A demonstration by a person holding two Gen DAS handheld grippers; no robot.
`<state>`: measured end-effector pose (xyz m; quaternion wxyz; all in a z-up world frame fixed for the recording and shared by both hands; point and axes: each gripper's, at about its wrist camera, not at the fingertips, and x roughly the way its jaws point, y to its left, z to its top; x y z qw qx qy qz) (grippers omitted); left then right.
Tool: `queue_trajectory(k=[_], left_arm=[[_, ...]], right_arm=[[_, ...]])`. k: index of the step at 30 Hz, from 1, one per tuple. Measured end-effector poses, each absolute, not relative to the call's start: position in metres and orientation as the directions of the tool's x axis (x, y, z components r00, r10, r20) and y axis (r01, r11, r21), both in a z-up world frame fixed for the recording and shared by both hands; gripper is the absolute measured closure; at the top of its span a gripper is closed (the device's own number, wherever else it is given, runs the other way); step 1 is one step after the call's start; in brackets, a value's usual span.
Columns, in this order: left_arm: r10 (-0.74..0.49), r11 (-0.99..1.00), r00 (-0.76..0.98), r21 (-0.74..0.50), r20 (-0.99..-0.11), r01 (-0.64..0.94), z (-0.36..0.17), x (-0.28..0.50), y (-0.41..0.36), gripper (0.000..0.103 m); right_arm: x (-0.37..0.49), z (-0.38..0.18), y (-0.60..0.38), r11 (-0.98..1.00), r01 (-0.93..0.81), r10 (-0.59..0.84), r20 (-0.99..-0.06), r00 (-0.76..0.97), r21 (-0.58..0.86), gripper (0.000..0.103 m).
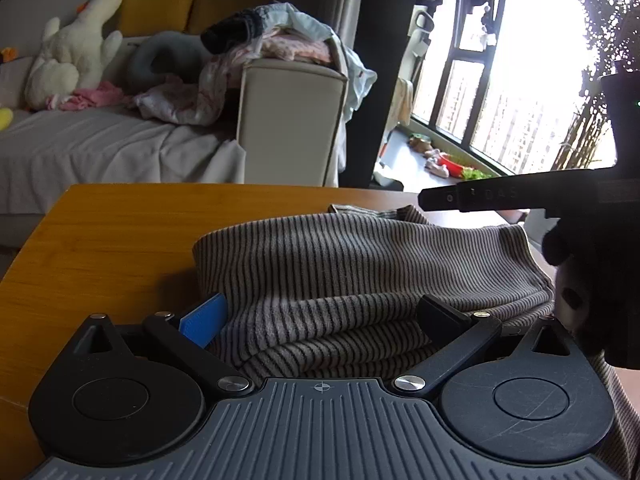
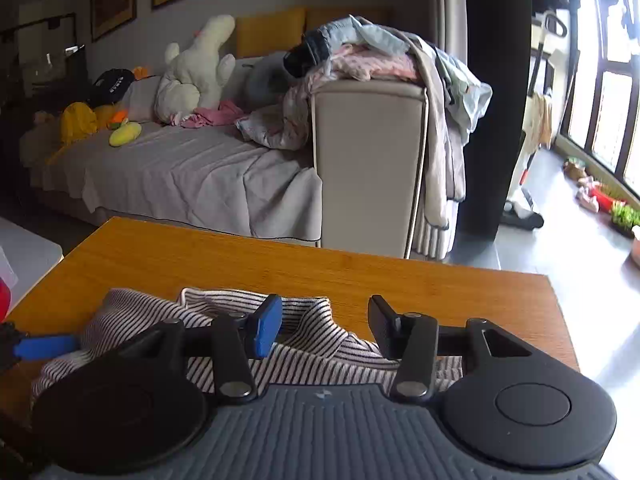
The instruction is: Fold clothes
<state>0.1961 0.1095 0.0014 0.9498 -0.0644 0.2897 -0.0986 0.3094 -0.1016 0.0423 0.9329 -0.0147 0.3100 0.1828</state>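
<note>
A grey-and-black striped garment [image 1: 360,276] lies bunched in folds on the wooden table [image 1: 112,248]. My left gripper [image 1: 320,320] is open, low over the garment's near edge, with cloth lying between its blue and black fingers. The right gripper's black body [image 1: 600,216] shows at the right of the left wrist view, above the garment's right end. In the right wrist view the striped garment [image 2: 312,344] lies under my right gripper [image 2: 324,328], which is open just above the cloth near its collar. The left gripper's blue finger [image 2: 44,346] shows at the left edge.
The table's far edge [image 2: 320,248] faces a sofa [image 2: 180,172] with plush toys and a pile of clothes [image 2: 360,60] on its armrest. A large window and a floor with small items [image 2: 600,196] lie to the right.
</note>
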Motion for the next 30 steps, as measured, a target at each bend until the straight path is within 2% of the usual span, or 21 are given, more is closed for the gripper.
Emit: queue_trajectory(k=[5, 6, 7, 8, 10, 19, 23, 27, 30], left_arm=[[-0.243, 0.968, 0.802, -0.194, -0.546, 0.161, 0.008, 0.182, 0.122, 0.0], [-0.244, 0.967, 0.801, -0.2, -0.546, 0.159, 0.009, 0.181, 0.125, 0.0], [-0.245, 0.966, 0.801, -0.205, -0.546, 0.156, 0.01, 0.179, 0.127, 0.0], [-0.246, 0.966, 0.801, -0.211, -0.546, 0.153, 0.011, 0.178, 0.13, 0.0], [-0.248, 0.964, 0.8, -0.221, -0.546, 0.147, 0.012, 0.175, 0.135, 0.0], [-0.254, 0.956, 0.853, -0.255, -0.455, 0.148, 0.054, 0.145, 0.159, 0.0], [-0.239, 0.953, 0.872, -0.273, -0.428, 0.128, 0.073, 0.133, 0.169, 0.0], [-0.248, 0.95, 0.87, -0.281, -0.427, 0.133, 0.083, 0.126, 0.169, 0.0], [-0.258, 0.95, 0.867, -0.275, -0.427, 0.148, 0.088, 0.123, 0.162, 0.0]], right_arm=[[0.342, 0.01, -0.1, 0.929, -0.342, 0.345, -0.654, 0.674, 0.137, 0.055], [0.34, 0.01, -0.098, 0.928, -0.351, 0.342, -0.65, 0.678, 0.123, 0.059], [0.338, 0.01, -0.095, 0.928, -0.358, 0.336, -0.652, 0.68, 0.105, 0.078], [0.335, 0.011, -0.093, 0.927, -0.364, 0.33, -0.653, 0.682, 0.088, 0.086], [0.324, 0.019, -0.09, 0.923, -0.381, 0.329, -0.637, 0.697, 0.06, 0.095], [0.197, 0.106, -0.112, 0.854, -0.518, 0.478, -0.466, 0.745, 0.049, 0.096], [0.139, 0.113, -0.127, 0.824, -0.56, 0.533, -0.446, 0.719, 0.081, 0.097], [0.099, 0.088, -0.133, 0.8, -0.588, 0.555, -0.521, 0.648, 0.12, 0.097], [0.076, 0.061, -0.13, 0.791, -0.608, 0.525, -0.593, 0.611, 0.074, 0.097]])
